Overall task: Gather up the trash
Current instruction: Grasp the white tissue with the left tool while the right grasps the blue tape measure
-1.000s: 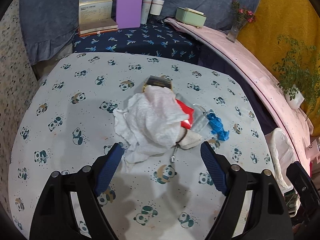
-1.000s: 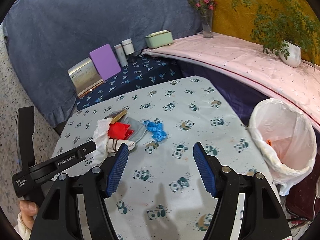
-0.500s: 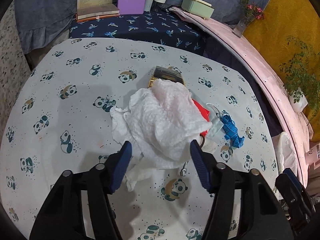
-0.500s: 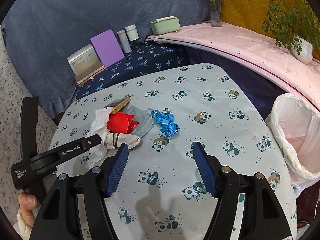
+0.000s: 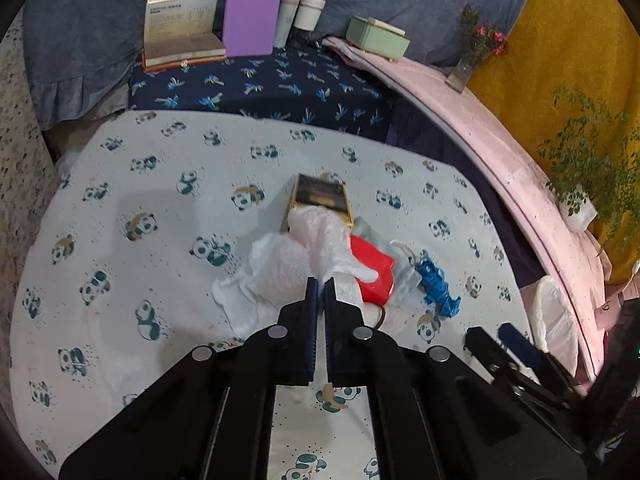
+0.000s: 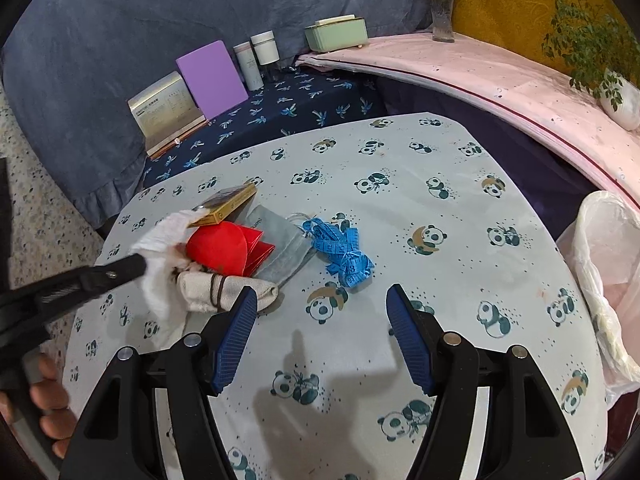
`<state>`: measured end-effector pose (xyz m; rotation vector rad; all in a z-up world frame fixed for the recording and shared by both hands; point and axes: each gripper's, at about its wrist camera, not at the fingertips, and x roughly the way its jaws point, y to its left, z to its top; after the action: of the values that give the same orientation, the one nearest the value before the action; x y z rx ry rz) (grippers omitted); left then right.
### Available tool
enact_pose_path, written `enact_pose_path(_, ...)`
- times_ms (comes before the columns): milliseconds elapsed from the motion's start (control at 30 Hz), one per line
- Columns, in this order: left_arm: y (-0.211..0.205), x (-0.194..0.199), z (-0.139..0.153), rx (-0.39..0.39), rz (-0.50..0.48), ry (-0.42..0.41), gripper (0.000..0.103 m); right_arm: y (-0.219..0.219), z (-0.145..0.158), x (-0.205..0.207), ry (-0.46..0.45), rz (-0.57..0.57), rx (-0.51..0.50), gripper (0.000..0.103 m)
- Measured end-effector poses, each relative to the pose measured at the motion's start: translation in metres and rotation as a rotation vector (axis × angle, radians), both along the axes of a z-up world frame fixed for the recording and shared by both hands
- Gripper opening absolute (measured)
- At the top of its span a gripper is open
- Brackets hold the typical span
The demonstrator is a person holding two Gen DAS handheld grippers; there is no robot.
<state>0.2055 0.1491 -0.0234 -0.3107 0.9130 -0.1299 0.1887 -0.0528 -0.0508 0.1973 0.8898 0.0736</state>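
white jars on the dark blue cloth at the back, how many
2. The left jar stands right beside the purple board; the right jar touches it, toward the green box. More may hide behind the board.

The left gripper [image 5: 319,286] angles steeply downward, its blue-padded jaws having just closed until nearly touching, pinching crumpled white tissue. The right gripper [image 6: 321,306] also angles downward, its jaws standing wide apart, empty. A bare hand [image 6: 48,396] grips the left handle.

Right gripper [image 6: 322,306] fingers apart over panda tablecloth [image 6: 400,208], left gripper [image 6: 140,266] seemingly pinching white tissue [image 6: 160,240]
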Motion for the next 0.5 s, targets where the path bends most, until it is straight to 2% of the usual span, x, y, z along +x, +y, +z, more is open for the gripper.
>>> enact_pose_path(167,0.009,0.001,0.018,-0.014,0.013,-0.04,0.003,-0.005,-0.015,0.022,0.025,-0.011,-0.002,0.061)
enact_pose_path(367,0.006,0.006,0.021,-0.022,0.009,-0.046,0.003,-0.011,-0.036,0.047,0.066,-0.026,-0.007,0.055)
enact_pose_path(467,0.002,0.009,0.019,-0.018,0.0,-0.043,0.003,-0.012,-0.047,0.054,0.089,-0.024,-0.004,0.045)
enact_pose_path(500,-0.001,0.01,0.018,-0.017,-0.005,-0.04,0.003,-0.012,-0.051,0.055,0.097,-0.024,-0.003,0.038)
